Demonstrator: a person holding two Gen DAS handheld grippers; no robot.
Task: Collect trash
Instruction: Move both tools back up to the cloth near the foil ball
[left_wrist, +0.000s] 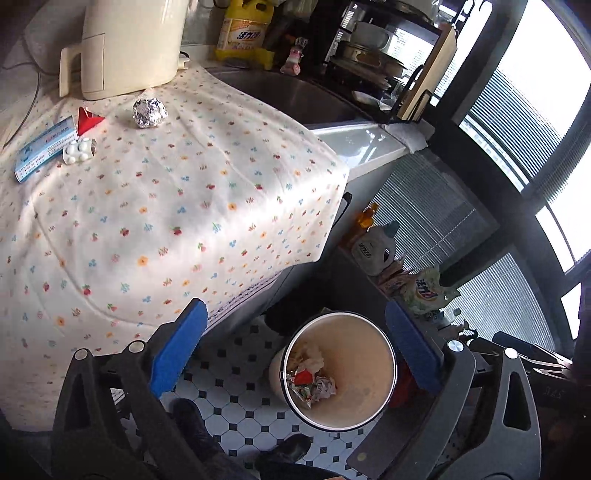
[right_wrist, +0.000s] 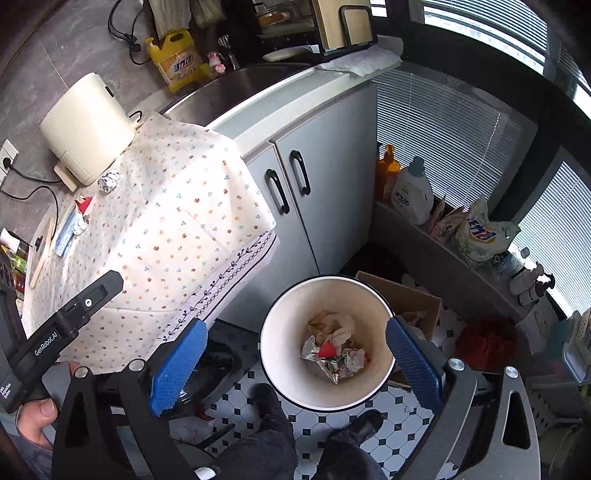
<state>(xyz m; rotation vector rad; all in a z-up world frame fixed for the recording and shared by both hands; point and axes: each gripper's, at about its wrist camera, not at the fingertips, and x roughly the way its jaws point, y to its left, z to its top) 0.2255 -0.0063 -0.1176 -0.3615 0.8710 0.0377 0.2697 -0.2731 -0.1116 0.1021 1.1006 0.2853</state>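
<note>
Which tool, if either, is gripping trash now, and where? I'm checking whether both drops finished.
Neither. The left tool and right tool are open and empty above the bin.

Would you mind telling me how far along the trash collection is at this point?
Done: crumpled wrappers already lie in the bin on the floor. In hand: nothing; the left gripper and right gripper both hang above the bin with jaws open and empty. Left: the foil ball, red scrap, white blister piece and blue-and-white packet on the floral cloth.
</note>
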